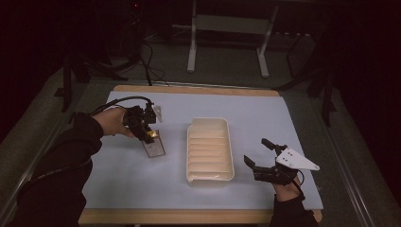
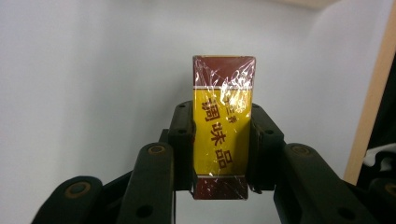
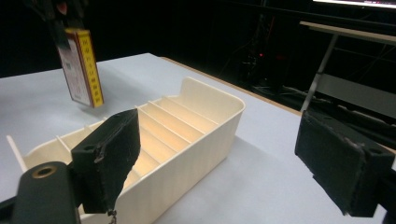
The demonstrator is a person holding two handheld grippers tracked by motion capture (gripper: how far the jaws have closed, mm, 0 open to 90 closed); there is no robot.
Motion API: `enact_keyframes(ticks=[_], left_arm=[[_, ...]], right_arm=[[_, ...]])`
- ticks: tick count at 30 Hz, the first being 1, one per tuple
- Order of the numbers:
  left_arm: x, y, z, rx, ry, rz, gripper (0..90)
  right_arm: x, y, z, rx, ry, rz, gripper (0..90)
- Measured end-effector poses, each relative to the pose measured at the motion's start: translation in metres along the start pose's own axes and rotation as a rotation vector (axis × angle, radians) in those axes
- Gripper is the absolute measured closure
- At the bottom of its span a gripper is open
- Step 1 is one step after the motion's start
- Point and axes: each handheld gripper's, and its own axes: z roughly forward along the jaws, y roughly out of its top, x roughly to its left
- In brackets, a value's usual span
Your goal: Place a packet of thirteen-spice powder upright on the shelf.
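Observation:
A flat packet [image 2: 222, 128], yellow in the middle with dark red ends and dark characters under shiny wrap, is clamped between the jaws of my left gripper [image 2: 220, 140]. In the high view the left gripper [image 1: 142, 125] holds that packet [image 1: 154, 147] just above the pale blue mat, left of the tray. The cream tray [image 1: 191, 142] with several cross dividers lies at the mat's centre. My right gripper [image 1: 258, 152] stands open to the tray's right, nothing between its pads [image 3: 112, 154]. The right gripper view shows the packet [image 3: 83, 67] hanging beyond the tray [image 3: 205, 140].
The pale blue mat [image 1: 255, 109] covers a wooden table whose edge [image 1: 189, 89] shows at the back. Metal stand legs [image 1: 191, 47] rise behind the table. A person's dark sleeve [image 1: 61, 161] reaches in from the lower left.

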Motion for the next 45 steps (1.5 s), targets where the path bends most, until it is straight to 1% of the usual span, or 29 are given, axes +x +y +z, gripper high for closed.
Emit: enact_keyframes(ticks=[2, 3, 4, 6, 8, 11, 12, 15, 16, 18, 19, 21, 22, 24, 25, 26, 27, 29, 31, 32, 34, 35, 37, 38, 39, 40, 41, 44, 45], left_arm=[[-0.002, 0.001, -0.006, -0.027, 0.002, -0.002, 68.5], [-0.003, 0.004, -0.012, -0.04, 0.006, -0.001, 68.5], [-0.003, 0.004, -0.012, -0.04, 0.006, -0.001, 68.6], [-0.006, 0.009, -0.019, -0.051, 0.013, 0.013, 68.6], [-0.007, 0.011, -0.021, -0.053, 0.02, 0.018, 68.6], [-0.01, 0.017, -0.028, -0.07, 0.017, 0.024, 68.6], [-0.01, 0.02, -0.032, -0.076, 0.013, 0.032, 68.6], [-0.012, 0.027, -0.04, -0.076, 0.025, 0.05, 68.6], [-0.012, 0.03, -0.042, -0.077, 0.031, 0.047, 68.6], [-0.013, 0.035, -0.047, -0.084, 0.028, 0.048, 68.6], [-0.012, 0.038, -0.05, -0.091, 0.022, 0.022, 68.6], [-0.012, 0.044, -0.055, -0.103, 0.045, 0.032, 68.6], [-0.011, 0.047, -0.058, -0.113, 0.041, 0.028, 68.7], [-0.013, 0.053, -0.061, -0.13, 0.039, 0.036, 68.7], [-0.014, 0.056, -0.062, -0.133, 0.038, 0.051, 68.7], [-0.015, 0.059, -0.062, -0.138, 0.036, 0.054, 68.7], [-0.016, 0.066, -0.062, -0.136, 0.029, 0.064, 68.7], [-0.017, 0.069, -0.062, -0.139, 0.024, 0.064, 68.7], [-0.018, 0.08, -0.062, -0.142, 0.021, 0.082, 68.7], [-0.018, 0.08, -0.062, -0.142, 0.021, 0.082, 68.7], [-0.019, 0.087, -0.062, -0.161, 0.026, 0.092, 68.7], [-0.019, 0.09, -0.061, -0.166, 0.015, 0.088, 68.7], [-0.02, 0.098, -0.059, -0.164, 0.024, 0.111, 68.7], [-0.02, 0.098, -0.059, -0.164, 0.024, 0.111, 68.7], [-0.021, 0.105, -0.057, -0.169, 0.021, 0.126, 68.7], [-0.021, 0.107, -0.056, -0.173, 0.019, 0.125, 68.7], [-0.021, 0.11, -0.054, -0.176, 0.008, 0.132, 68.7], [-0.023, 0.12, -0.049, -0.179, 0.003, 0.16, 68.7], [-0.023, 0.122, -0.047, -0.182, 0.002, 0.158, 68.7]], right_arm=[[0.0, 0.0, 0.0, 0.0, 0.0, -0.001, 14.2], [0.0, 0.0, 0.0, -0.001, -0.003, -0.007, 14.1], [0.0, 0.0, 0.0, -0.003, -0.001, -0.01, 14.1], [0.001, 0.0, 0.0, -0.009, -0.001, -0.016, 14.1], [0.001, 0.0, 0.0, -0.011, -0.002, -0.018, 14.1], [0.001, 0.0, 0.0, -0.014, 0.002, -0.019, 14.2], [0.001, 0.0, 0.0, -0.014, 0.002, -0.019, 14.2], [0.0, 0.0, -0.001, -0.018, 0.001, -0.021, 14.1], [0.0, 0.0, -0.001, -0.02, 0.002, -0.02, 14.1], [0.0, 0.0, 0.0, -0.02, 0.0, -0.02, 14.1], [0.0, 0.0, 0.0, -0.017, 0.0, -0.015, 14.1], [0.0, 0.0, 0.0, -0.013, 0.0, -0.015, 14.1], [0.0, 0.0, 0.0, -0.013, 0.0, -0.017, 14.1], [0.001, 0.0, 0.0, -0.013, 0.002, -0.018, 14.1], [0.001, 0.0, 0.0, -0.013, 0.002, -0.018, 14.1], [0.001, 0.0, 0.0, -0.014, 0.001, -0.017, 14.1], [0.0, 0.0, 0.0, -0.014, 0.002, -0.018, 14.1], [0.0, 0.0, 0.0, -0.013, 0.001, -0.017, 14.1], [0.0, 0.0, 0.0, -0.014, 0.004, -0.017, 14.2], [0.0, 0.0, 0.0, -0.014, 0.004, -0.017, 14.2], [0.0, 0.0, 0.0, -0.008, 0.013, -0.008, 14.2], [0.0, 0.0, 0.0, -0.009, 0.012, -0.006, 14.1], [0.0, 0.001, -0.001, -0.011, 0.01, -0.01, 14.1], [0.0, 0.001, -0.001, -0.011, 0.01, -0.01, 14.1], [0.0, 0.001, -0.001, -0.013, 0.007, -0.012, 14.1], [-0.001, 0.001, -0.002, -0.017, 0.005, -0.01, 14.2], [-0.001, 0.001, -0.002, -0.017, 0.005, -0.01, 14.2], [-0.001, 0.001, -0.002, -0.02, 0.005, -0.014, 14.2], [-0.001, 0.001, -0.002, -0.024, 0.004, -0.015, 14.2]])
